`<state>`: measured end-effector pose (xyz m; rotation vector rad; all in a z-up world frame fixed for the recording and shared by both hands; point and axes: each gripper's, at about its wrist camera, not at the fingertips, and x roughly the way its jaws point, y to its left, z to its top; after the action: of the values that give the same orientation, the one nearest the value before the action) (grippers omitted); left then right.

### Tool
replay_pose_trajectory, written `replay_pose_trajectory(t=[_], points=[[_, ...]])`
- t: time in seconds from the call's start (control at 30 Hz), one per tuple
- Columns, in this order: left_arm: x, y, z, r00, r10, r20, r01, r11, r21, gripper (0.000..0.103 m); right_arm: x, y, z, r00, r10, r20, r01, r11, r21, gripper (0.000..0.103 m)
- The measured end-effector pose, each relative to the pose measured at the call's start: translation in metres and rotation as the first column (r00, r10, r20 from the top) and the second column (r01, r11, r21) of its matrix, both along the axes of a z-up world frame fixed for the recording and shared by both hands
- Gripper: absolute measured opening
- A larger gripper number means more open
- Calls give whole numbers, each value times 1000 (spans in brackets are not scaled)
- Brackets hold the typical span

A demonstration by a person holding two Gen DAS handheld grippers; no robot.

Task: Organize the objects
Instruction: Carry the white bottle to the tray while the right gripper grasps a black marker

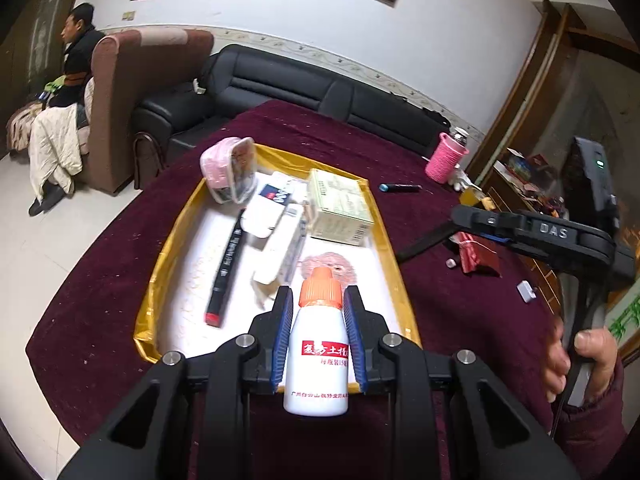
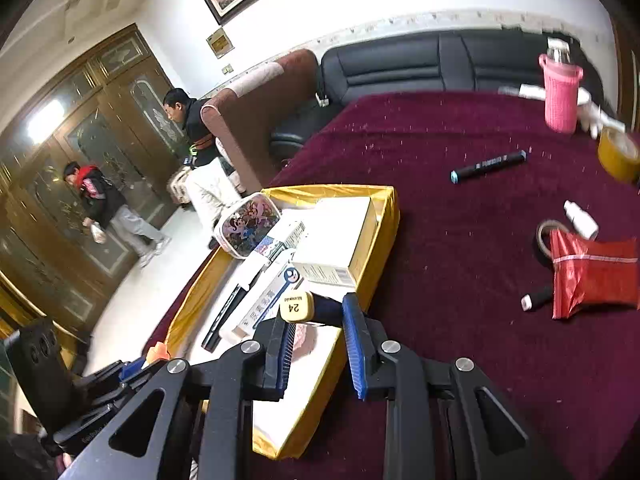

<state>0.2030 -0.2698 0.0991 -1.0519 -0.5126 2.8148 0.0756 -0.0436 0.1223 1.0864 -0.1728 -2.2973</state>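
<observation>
Left tongs (image 1: 319, 312) clamp white bottle (image 1: 316, 364) over gold tray (image 1: 168, 264); right tongs (image 2: 316, 312) slightly parted, marker (image 2: 308, 307) between, grip unclear.

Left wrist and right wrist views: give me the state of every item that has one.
Left gripper: shut on white bottle.
White bottle: capped, held above gold tray.
Right gripper: beige-capped marker at its tips, grip unclear.
Red-ended marker: capped, lying in tray.
Blue-ended marker: capped, lying on tablecloth.
Pink case: closed, at tray's far corner.
</observation>
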Motion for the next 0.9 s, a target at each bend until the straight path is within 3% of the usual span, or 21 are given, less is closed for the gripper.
replay_pose_trajectory(t=[0.23,0.4,0.73,0.9], points=[[-7,-20,-9,999,32,8,-32,999,29,25,-10,-5,11,995,-65,-82,70,996,57,19],[-15,-26,-9,999,32,8,-32,999,8,25,-12,-4,24,994,-51,-99,57,997,53,18],[-36,-36,-22,997,60,52,-55,994,-96,25,-16,-22,16,996,78,39,-76,996,-51,18],[-54,-36,-35,993,64,102,-49,989,-140,25,-34,-50,-18,990,84,113,-86,996,12,17]])
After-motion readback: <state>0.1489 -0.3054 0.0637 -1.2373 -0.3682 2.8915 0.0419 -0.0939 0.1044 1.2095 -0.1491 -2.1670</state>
